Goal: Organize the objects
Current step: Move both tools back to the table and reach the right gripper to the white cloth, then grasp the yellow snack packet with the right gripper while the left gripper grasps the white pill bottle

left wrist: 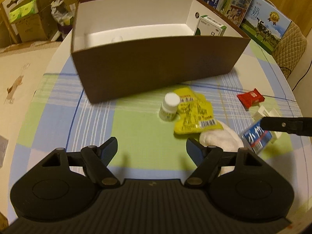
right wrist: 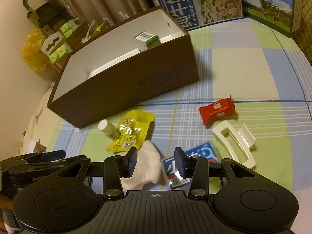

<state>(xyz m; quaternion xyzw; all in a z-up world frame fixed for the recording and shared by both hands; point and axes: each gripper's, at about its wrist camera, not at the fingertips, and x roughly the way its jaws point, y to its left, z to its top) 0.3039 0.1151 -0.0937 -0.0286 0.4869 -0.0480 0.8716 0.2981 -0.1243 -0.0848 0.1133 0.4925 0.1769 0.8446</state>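
Note:
A brown box (left wrist: 156,66) (right wrist: 124,85) with a white inside stands on the checked tablecloth; a green-and-white carton (left wrist: 211,27) (right wrist: 147,40) sits in its far right corner. In front of it lie a small white-capped bottle (left wrist: 169,107) (right wrist: 108,129), a yellow packet (left wrist: 193,115) (right wrist: 130,130), a white sock (left wrist: 220,139) (right wrist: 144,165), a blue packet (left wrist: 257,138) (right wrist: 195,159), a red wrapper (left wrist: 250,97) (right wrist: 217,110) and a white hair claw (right wrist: 234,142). My left gripper (left wrist: 152,150) hovers open over bare cloth. My right gripper (right wrist: 156,159) is open, straddling the sock's edge and the blue packet.
Milk cartons (left wrist: 234,5) (right wrist: 195,2) stand behind the box at the table's far right. Cardboard boxes with green packs (left wrist: 29,13) sit on the floor at left. The round table's edge (left wrist: 39,78) curves close on the left.

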